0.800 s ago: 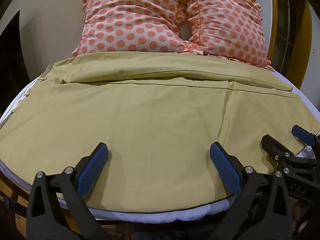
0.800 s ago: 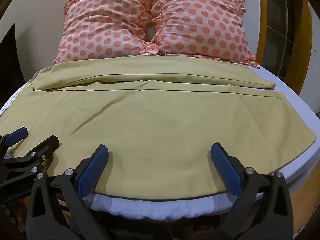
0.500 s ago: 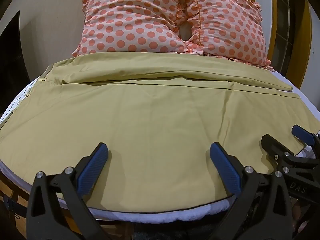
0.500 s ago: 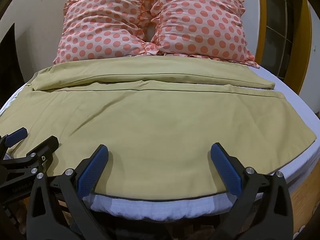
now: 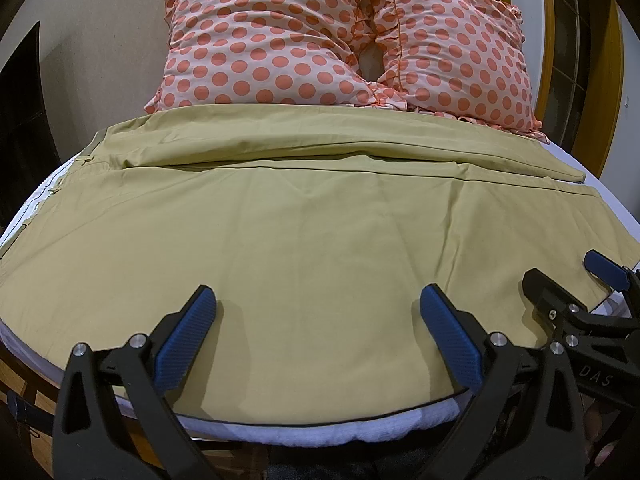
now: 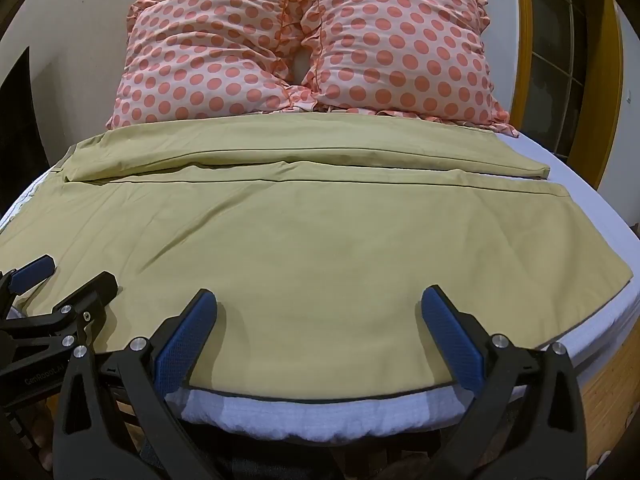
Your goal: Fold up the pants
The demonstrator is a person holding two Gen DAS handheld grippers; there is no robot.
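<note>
Wide olive-yellow pants (image 5: pixel 304 232) lie spread flat across the bed, one leg folded over along the far side near the pillows; they also show in the right wrist view (image 6: pixel 304 232). My left gripper (image 5: pixel 318 308) is open and empty, hovering over the pants' near hem. My right gripper (image 6: pixel 320 308) is open and empty over the same hem, further right. The right gripper also shows at the right edge of the left wrist view (image 5: pixel 576 276), and the left gripper shows at the left edge of the right wrist view (image 6: pixel 64 276).
Two pink pillows with orange dots (image 5: pixel 344 36) lean against the wall at the head of the bed. The white mattress edge (image 6: pixel 320 412) runs just below the hem. A wooden bed frame (image 6: pixel 608 392) and a yellow door frame (image 6: pixel 600 60) are on the right.
</note>
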